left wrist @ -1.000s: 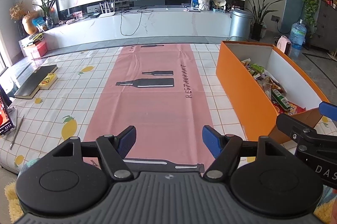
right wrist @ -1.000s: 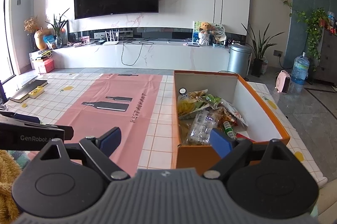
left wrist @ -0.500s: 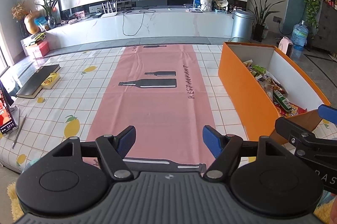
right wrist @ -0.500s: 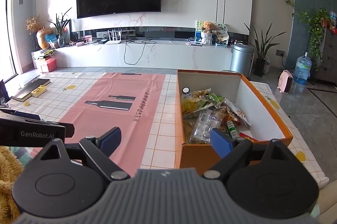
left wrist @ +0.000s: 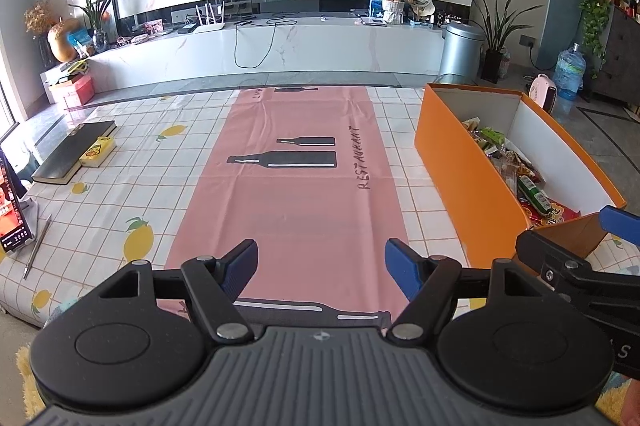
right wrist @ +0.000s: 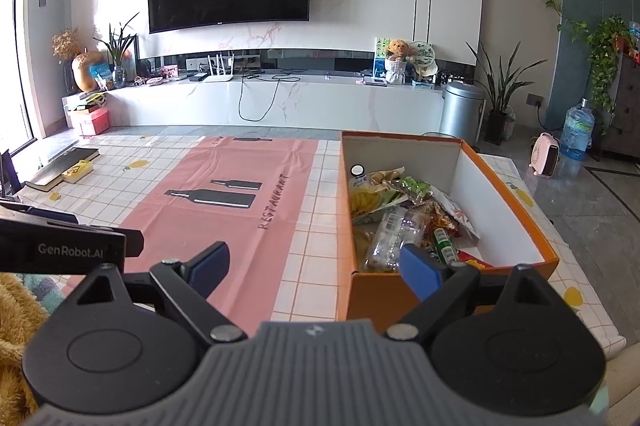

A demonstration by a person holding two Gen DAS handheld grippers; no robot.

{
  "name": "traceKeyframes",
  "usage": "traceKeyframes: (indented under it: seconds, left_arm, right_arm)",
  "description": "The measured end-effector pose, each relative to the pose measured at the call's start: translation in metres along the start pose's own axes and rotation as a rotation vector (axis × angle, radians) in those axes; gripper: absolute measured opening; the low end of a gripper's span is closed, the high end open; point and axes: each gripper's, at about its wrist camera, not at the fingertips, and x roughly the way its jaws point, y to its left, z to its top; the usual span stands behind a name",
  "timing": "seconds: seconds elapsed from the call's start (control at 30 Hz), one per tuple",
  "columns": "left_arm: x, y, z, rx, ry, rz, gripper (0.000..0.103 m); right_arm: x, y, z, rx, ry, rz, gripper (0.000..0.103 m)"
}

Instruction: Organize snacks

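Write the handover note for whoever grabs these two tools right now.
Left tool: open, empty, above the pink runner.
Right tool: open, empty, at the near end of the orange box.
Snacks: all heaped in the box, unsorted; none on the table.
Done: nothing visible.
Left: take snacks out and sort them.
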Motion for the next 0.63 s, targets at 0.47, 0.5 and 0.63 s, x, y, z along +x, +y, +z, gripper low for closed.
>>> traceKeyframes:
  seconds: [0.47,0.5,0.63]
  left_arm:
    - [-0.006,0.003,-0.001,-0.010,-0.009,-0.011,0.085]
    - [-0.006,0.003,-0.001,-0.009,-0.010,-0.011,0.085]
    - [-0.008,0.004,-0.001,-0.016,-0.012,-0.011,0.085]
  right_arm:
    - [-0.007,0.007,0.001,-0.021,-0.003,0.003,0.089]
    - [-0.007,0.008,0.001,-0.022,-0.003,0.004,0.089]
    - [-0.009,0.010,0.002,-0.025,-0.002,0.004,0.089]
